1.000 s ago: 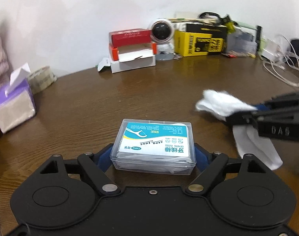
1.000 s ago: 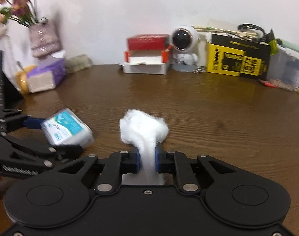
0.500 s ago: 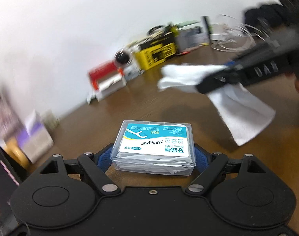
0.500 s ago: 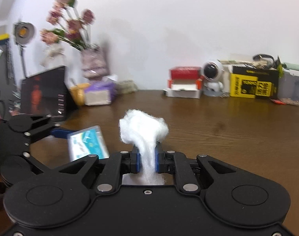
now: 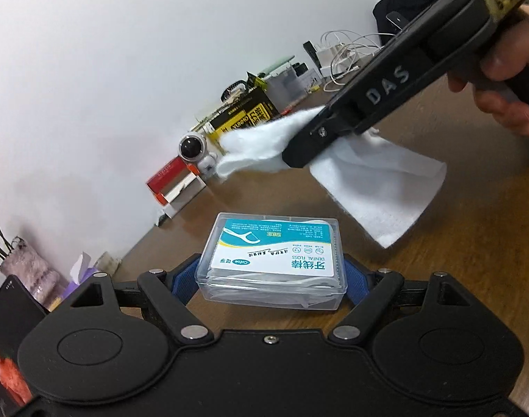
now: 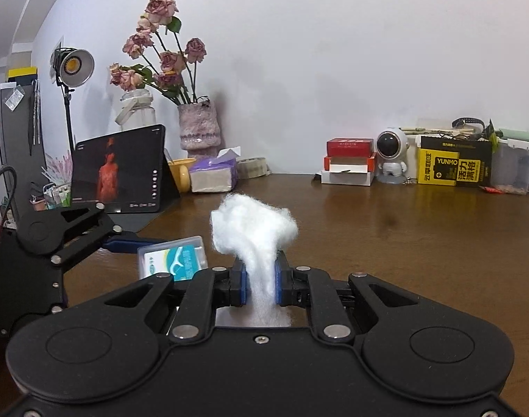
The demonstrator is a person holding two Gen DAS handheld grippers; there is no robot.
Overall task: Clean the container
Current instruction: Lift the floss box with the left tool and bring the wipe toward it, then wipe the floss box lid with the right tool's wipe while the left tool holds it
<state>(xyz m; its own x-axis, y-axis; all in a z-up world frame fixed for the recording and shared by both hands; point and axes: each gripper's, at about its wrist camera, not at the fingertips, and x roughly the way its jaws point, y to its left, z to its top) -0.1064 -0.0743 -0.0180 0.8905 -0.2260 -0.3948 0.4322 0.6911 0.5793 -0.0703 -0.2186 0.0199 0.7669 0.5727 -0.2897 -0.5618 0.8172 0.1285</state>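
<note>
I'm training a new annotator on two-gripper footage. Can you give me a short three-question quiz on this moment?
1. True or false: the white wipe is already touching the dental floss box.
2. What does the left gripper hold? A) a tissue pack B) the dental floss box C) a roll of tape
3. Fill in: the right gripper is shut on the ____.

Key:
1. False. In the left wrist view the wipe hangs above and beyond the box, apart from it.
2. B. The blue pads press on the two short ends of the clear box.
3. White wipe; a bunched tuft sticks out past the fingertips.
</note>
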